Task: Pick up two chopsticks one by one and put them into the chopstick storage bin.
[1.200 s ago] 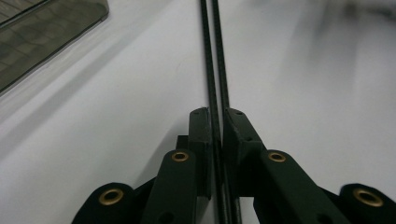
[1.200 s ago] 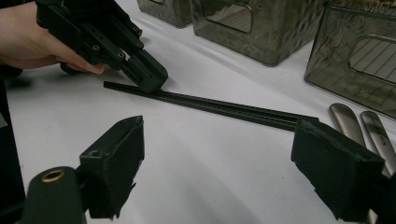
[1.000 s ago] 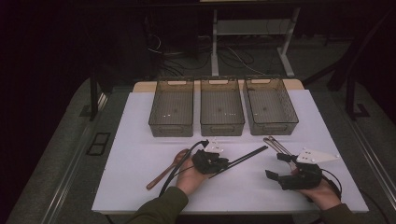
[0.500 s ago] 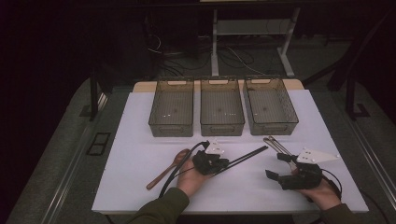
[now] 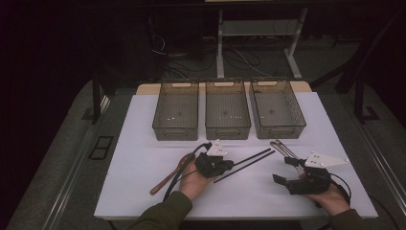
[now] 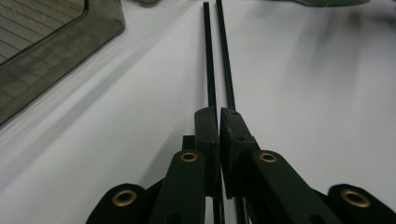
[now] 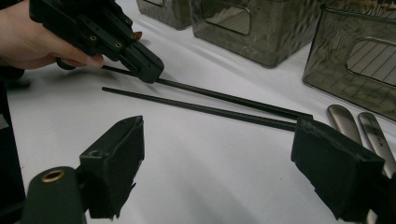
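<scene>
Left gripper clenched on one black chopstick pointing toward 2 o'clock, right gripper released; likely to drag or roll the loose twin alongside.

No legible text, label, brand, number or sign anywhere. Faint engraved marking on the handle of one piece of metal cutlery in the right gripper view, too small and blurred to read. Pale strips on the near rims of the bins, apparently blank.
</scene>
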Tool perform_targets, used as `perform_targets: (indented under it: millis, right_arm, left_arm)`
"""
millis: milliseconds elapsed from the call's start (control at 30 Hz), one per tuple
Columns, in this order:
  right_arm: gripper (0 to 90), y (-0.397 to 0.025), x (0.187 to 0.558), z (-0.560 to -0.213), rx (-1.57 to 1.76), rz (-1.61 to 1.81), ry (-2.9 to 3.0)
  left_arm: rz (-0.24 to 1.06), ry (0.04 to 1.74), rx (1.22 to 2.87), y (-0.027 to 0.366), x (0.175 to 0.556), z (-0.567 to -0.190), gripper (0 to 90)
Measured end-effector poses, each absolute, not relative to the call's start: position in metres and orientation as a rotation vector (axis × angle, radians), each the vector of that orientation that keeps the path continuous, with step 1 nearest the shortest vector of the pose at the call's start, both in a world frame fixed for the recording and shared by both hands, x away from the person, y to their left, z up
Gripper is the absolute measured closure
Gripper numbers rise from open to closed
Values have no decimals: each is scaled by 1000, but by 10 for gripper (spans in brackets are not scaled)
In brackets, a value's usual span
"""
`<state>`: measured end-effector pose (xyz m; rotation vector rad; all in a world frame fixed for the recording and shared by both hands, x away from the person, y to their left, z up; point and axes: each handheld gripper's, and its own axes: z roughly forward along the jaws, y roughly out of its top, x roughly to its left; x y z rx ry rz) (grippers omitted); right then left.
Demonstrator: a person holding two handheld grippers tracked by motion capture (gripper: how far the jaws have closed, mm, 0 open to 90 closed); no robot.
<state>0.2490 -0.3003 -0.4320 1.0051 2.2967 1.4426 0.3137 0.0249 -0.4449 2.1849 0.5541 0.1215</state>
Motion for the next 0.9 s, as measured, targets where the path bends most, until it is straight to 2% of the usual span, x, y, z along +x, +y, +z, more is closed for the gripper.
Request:
perform_targets:
  millis: [900]
  right_arm:
    - [163, -303, 249, -431, 1010, 1450, 2282]
  left_arm:
    - [93, 512, 2057, 58, 311, -402, 857]
